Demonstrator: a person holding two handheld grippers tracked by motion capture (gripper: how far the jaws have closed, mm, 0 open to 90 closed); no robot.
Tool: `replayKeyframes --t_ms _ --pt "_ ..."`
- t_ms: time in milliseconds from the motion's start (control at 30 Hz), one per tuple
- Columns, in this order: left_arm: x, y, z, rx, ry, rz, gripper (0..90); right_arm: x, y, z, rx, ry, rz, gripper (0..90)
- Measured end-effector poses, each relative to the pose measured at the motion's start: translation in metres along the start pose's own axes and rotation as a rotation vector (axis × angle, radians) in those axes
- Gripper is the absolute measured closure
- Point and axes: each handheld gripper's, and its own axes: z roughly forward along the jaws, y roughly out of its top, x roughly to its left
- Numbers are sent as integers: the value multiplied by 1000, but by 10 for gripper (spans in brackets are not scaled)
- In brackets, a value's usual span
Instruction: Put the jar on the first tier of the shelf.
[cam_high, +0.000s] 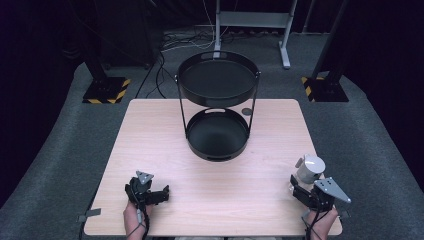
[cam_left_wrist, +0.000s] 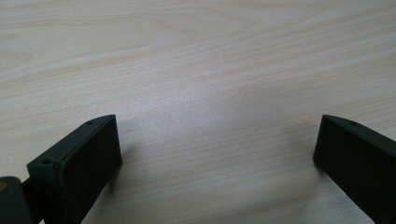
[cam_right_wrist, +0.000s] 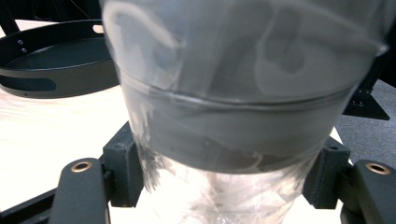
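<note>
At table's right edge, my right gripper (cam_right_wrist: 229, 186) clamps cup (cam_right_wrist: 243, 93) low on wall; left gripper (cam_left_wrist: 217, 154) rests agape on table (cam_high: 210, 190). I judge: lift straight, keep cup upright, carry toward tray stand (cam_high: 218, 135).

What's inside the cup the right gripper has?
The cup is clear plastic with a grey band; in the right gripper view nothing shows inside, though glare and blur hide its bottom. Right gripper pads press its sides. In the high view a white lid covers the top.
</note>
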Motion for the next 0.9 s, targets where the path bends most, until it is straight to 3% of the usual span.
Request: replayKeyframes --t_ms 900 --pt "0 0 0 0 0 3 3 5 14 -11 -40 23 0 296"
